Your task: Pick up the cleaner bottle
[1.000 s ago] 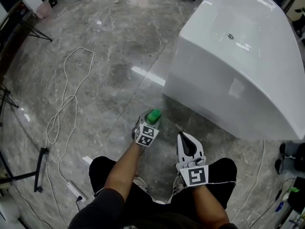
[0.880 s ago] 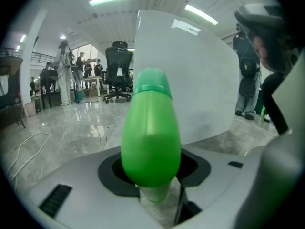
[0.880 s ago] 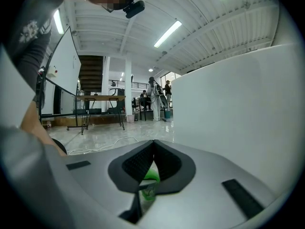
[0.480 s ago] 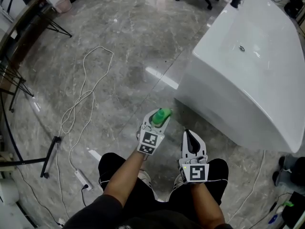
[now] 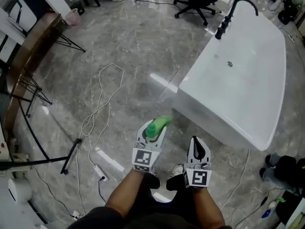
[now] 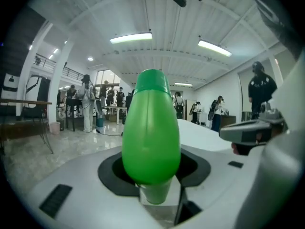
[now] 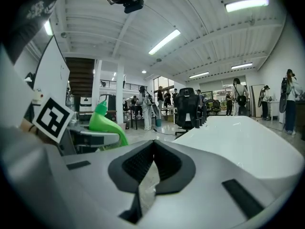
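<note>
My left gripper (image 5: 152,130) clamps the glossy green plastic cleaner bottle (image 6: 151,128); my right gripper's (image 7: 151,152) 2 jaws meet, empty.

You are gripping the green cleaner bottle (image 6: 151,128) in your left gripper (image 6: 155,178). Its white fingers (image 6: 66,185) are clasping the bottle, with the black pads (image 6: 110,173) sitting on either side of it. The rounded green body is filling the middle of the view, cap uppermost. Your right gripper (image 6: 252,133) is showing at the right edge. Behind the bottle a white bathtub (image 6: 202,136) is stretching away, and people (image 6: 88,104) are standing far off under long ceiling lights (image 6: 131,38).
</note>
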`<state>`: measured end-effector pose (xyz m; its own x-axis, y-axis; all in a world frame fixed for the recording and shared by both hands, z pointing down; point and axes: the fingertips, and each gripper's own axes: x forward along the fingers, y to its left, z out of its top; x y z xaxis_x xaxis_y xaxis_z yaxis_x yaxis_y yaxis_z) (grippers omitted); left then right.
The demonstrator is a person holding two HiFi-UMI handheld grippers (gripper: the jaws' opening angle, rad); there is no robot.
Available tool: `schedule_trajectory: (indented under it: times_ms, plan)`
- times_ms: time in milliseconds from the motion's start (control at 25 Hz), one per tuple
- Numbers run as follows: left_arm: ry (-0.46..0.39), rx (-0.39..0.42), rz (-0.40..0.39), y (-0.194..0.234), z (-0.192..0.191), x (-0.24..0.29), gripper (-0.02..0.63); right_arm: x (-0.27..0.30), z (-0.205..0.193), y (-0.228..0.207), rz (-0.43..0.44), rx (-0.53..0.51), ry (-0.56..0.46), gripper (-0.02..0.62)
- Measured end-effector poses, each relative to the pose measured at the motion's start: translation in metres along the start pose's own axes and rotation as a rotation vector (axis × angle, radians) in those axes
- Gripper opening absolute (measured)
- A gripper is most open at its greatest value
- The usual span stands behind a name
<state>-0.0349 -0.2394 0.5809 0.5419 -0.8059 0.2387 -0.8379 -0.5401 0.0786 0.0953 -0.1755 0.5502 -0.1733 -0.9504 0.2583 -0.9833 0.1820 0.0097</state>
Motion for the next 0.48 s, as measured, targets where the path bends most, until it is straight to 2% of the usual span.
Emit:
schedule_trajectory:
  times_ms: [80, 240, 400, 480]
  plan:
    - [0.001, -0.036, 0.003, -0.019, 0.068, -0.019, 0.189, -0.026, 0.054, -0.012, -0.005, -0.005, 0.0, 0.017]
    - [-0.013, -0.01, -0.001, -0.065, 0.172, -0.037, 0.189, -0.069, 0.14, -0.043, -0.003, -0.002, -0.049, 0.017]
    - [-0.056, -0.013, -0.002, -0.1, 0.239, -0.036, 0.189, -0.097, 0.197, -0.077, -0.014, -0.006, -0.141, 0.017]
    - [-0.062, -0.021, -0.005, -0.117, 0.256, -0.042, 0.189, -0.115, 0.213, -0.093, -0.041, -0.016, -0.127, 0.017]
